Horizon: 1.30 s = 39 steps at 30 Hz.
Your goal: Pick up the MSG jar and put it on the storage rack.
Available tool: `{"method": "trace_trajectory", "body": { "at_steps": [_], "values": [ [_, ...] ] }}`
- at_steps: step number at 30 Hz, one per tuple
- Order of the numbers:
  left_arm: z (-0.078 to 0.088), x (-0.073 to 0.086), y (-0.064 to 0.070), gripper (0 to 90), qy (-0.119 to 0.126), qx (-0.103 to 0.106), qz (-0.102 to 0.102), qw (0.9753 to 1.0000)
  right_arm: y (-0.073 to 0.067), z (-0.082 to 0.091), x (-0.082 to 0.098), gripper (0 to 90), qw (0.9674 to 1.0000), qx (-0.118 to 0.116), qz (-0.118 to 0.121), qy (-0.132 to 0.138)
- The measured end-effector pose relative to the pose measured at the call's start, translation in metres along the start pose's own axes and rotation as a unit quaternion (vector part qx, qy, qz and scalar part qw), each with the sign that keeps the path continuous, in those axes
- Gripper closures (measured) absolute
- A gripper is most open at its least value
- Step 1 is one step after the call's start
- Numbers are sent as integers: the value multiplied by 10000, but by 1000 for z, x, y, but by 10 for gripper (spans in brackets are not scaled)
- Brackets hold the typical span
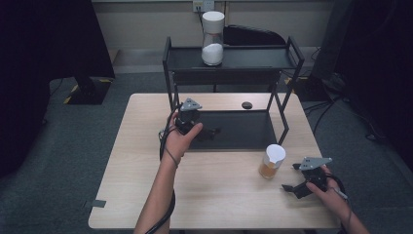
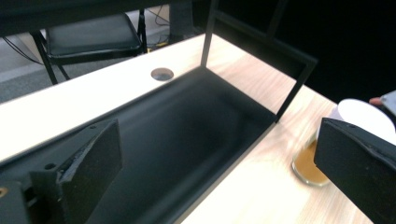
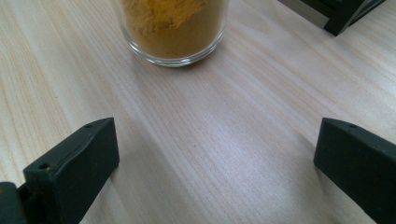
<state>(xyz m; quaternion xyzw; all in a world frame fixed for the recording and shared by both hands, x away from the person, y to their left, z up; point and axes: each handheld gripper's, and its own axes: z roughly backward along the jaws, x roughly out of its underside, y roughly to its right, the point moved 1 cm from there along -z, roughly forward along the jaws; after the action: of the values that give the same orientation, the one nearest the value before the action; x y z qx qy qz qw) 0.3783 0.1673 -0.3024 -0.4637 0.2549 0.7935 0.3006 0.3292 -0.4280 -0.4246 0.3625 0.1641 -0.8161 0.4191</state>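
The right gripper [image 1: 293,187] is wide open and holds nothing; it sits low over the table [image 1: 219,195], just beside the orange jar [image 1: 272,161]; the jar stands on the table near the rack [image 1: 234,127]; the left gripper [image 1: 207,130] is wide open too, holding nothing, over the rack's bottom shelf; a white jar [image 1: 213,38] stands on the top shelf.

The table [image 3: 243,116] is showing pale, matt wood grain; the jar [image 3: 175,28] is gleaming as clear glossy glass over yellow powder; the rack [image 2: 187,121] is looking like matt black metal.
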Motion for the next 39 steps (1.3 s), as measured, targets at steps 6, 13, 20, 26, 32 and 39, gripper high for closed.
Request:
{"method": "trace_trajectory", "body": {
  "at_steps": [6, 13, 20, 26, 32, 39],
  "values": [
    [-6, 13, -2, 7, -111, 80, 5, 9999, 0, 0, 0, 0, 10000, 0, -1, 0],
    [-12, 26, -2, 7, -237, 79, -27, 9997, 0, 0, 0, 0, 10000, 0, -1, 1],
    [-18, 44, -5, 7, -330, 117, 77, 9994, 0, 0, 0, 0, 10000, 0, 0, 1],
    [-22, 60, -8, 9, -406, 76, 150, 9990, 0, 0, 0, 0, 10000, 1, -1, 1],
    [-26, 73, -8, 12, -517, 22, 129, 9986, 0, 0, 0, 0, 10000, 1, 0, 2],
    [-31, 90, -10, 12, -639, 37, 228, 9977, 0, 0, 0, 0, 10000, 1, 0, 1]
  ]
}}
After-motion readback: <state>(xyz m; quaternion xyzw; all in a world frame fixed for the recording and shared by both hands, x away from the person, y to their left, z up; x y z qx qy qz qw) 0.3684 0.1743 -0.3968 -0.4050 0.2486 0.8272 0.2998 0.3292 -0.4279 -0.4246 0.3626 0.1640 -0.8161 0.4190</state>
